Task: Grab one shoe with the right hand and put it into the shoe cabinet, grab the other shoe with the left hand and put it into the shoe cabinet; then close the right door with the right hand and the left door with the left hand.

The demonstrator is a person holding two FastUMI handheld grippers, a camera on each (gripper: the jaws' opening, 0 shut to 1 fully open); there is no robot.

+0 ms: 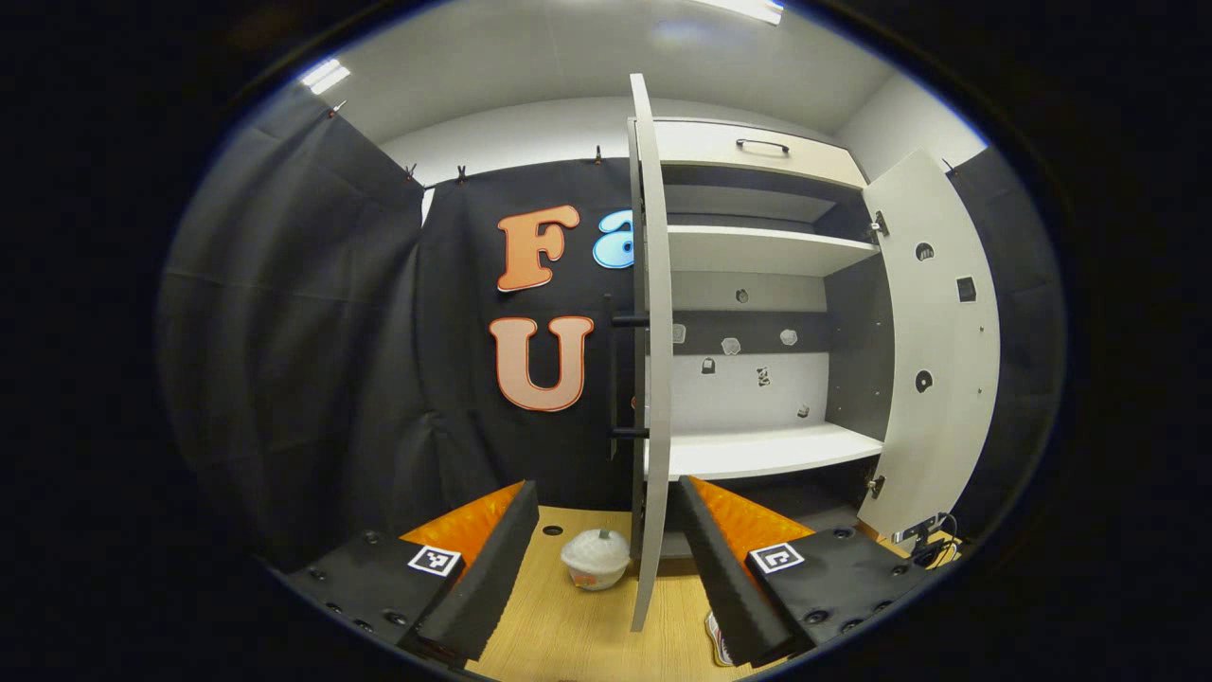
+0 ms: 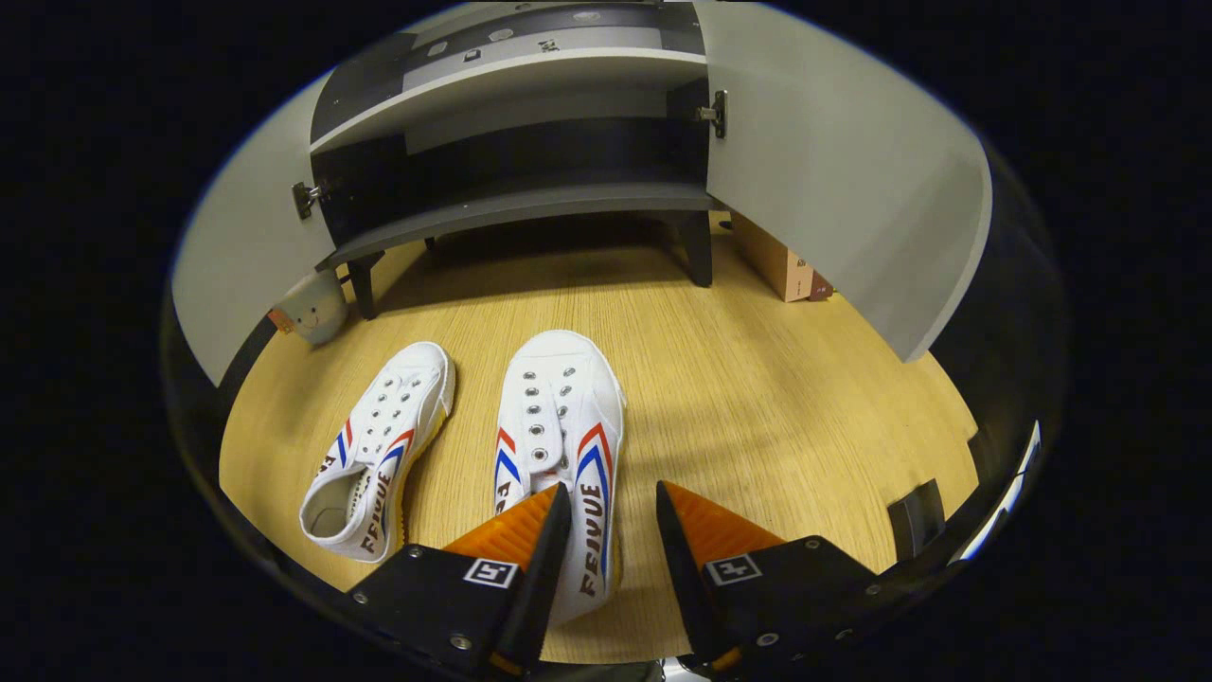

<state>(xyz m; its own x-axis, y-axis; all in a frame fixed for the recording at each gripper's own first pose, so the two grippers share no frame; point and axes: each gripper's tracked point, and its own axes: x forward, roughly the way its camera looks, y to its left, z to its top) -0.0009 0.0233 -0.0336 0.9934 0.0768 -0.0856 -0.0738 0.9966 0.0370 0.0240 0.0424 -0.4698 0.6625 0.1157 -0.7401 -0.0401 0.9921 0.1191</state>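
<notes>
Two white canvas shoes with red and blue stripes lie side by side on the wooden floor in the right gripper view. My right gripper [image 2: 611, 530] is open and hovers over the heel end of the nearer shoe [image 2: 561, 417], whose outer side lies between the fingers. The other shoe [image 2: 379, 445] rests to its left. Beyond them stands the shoe cabinet [image 2: 511, 204] with both doors swung wide. In the left gripper view my left gripper [image 1: 606, 559] is open and holds nothing, facing the edge of the cabinet's left door [image 1: 651, 360]. The right door [image 1: 933, 341] stands open beyond the shelves.
A small round white toy [image 1: 595, 557] sits on the floor by the left door, and the same toy [image 2: 312, 308] appears in the right gripper view. A cardboard box [image 2: 776, 260] lies behind the right door [image 2: 833, 161]. The middle shelf [image 1: 767, 450] is bare.
</notes>
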